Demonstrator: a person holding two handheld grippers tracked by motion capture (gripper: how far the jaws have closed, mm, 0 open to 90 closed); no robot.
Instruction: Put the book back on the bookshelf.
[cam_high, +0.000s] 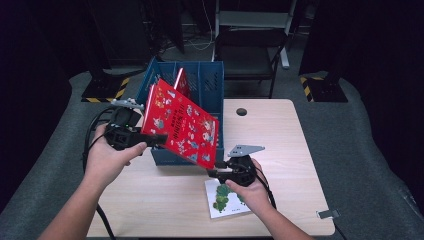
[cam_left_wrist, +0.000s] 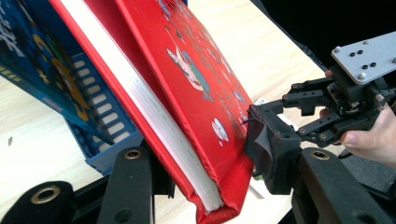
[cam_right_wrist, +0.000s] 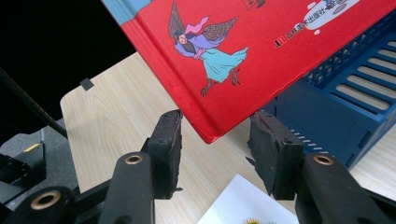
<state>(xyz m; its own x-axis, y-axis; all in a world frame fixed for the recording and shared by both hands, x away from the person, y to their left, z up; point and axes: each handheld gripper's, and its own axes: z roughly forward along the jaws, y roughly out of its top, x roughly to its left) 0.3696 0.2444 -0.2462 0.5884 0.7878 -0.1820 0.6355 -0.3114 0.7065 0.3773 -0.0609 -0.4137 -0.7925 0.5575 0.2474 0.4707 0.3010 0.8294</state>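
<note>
Nearest me, at about five o'clock on the table (cam_high: 150, 200), a white book (cam_high: 227, 202) lies flat under my right hand. My right gripper (cam_high: 220, 172) hovers just above it, and its jaws straddle the low corner of the red book (cam_high: 182, 122) without pinching it; gaps show on both sides in the right gripper view, so that gripper is released. My left gripper (cam_high: 152, 139), at nine o'clock, is clenched on the red book's spine edge and carries it alone. The book hangs tilted, its long axis running from eleven o'clock down to five. Beyond it, at twelve, stands the blue crate (cam_high: 210, 85), another red book upright inside. I judge the crate is where this one goes, so the low corner must rise first.
</note>
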